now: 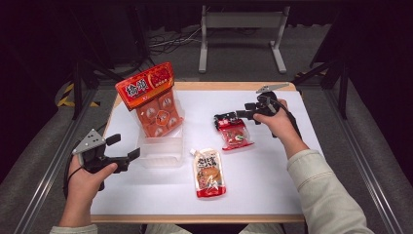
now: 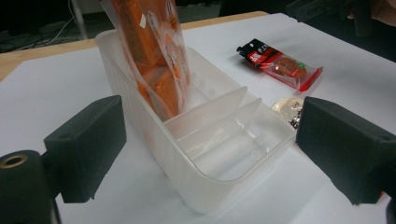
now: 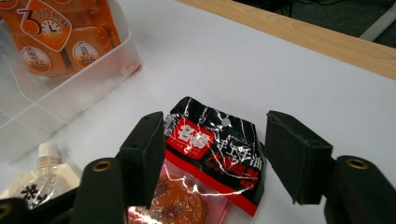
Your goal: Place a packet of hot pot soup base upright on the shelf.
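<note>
A clear divided plastic bin (image 1: 160, 152) stands left of the table's middle, and a big orange snack bag (image 1: 152, 97) stands upright in its far section. My left gripper (image 1: 123, 147) hovers open just left of the bin; in the left gripper view its jaws frame the bin (image 2: 210, 182) and the orange bag (image 2: 154, 51). A small red-and-black packet (image 1: 235, 132) lies flat right of the bin. My right gripper (image 1: 223, 118) is open, with its jaws either side of the black top of that packet (image 3: 210, 144). A white-and-red spout pouch (image 1: 209, 173) lies nearer the front.
The white table top has a wooden far edge (image 3: 303, 32). In the right gripper view the bin (image 3: 70, 102) sits at upper left and the pouch (image 3: 42, 177) at lower left. A metal stand (image 1: 241, 22) is on the floor beyond the table.
</note>
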